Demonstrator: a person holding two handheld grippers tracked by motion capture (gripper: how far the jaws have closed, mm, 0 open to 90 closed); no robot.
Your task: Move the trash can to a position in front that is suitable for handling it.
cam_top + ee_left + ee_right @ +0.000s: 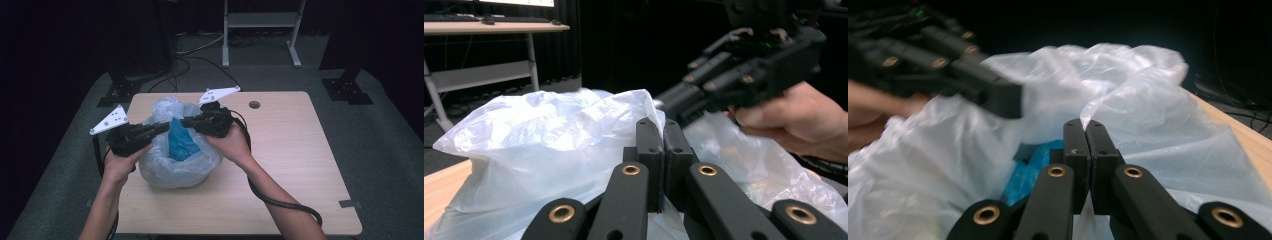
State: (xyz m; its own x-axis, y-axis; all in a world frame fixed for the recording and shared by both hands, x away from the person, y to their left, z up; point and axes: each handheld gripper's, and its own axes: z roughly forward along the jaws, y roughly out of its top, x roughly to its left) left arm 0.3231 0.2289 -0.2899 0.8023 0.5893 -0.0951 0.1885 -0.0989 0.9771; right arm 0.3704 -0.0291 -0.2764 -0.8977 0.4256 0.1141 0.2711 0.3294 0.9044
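A translucent white plastic bag point(180, 170) stands on the table's left half with something bright blue point(179, 142) inside. My left gripper point(165, 126) comes in from the left and my right gripper point(183, 121) from the right, tips nearly meeting over the bag's mouth. In the left gripper view the jaws point(663, 131) are shut with the bag's film point(539, 135) bunched around them. In the right gripper view the jaws point(1085, 131) are shut on a fold of the bag point(1148, 125), film poking out at the tips, the blue contents point(1030, 170) below.
The light wooden table point(290, 150) has a round hole point(254, 105) near its far edge. A thick cable point(280, 200) trails from the right gripper across the near side. A white frame point(260, 20) and dark stand bases point(347, 90) sit on the floor beyond.
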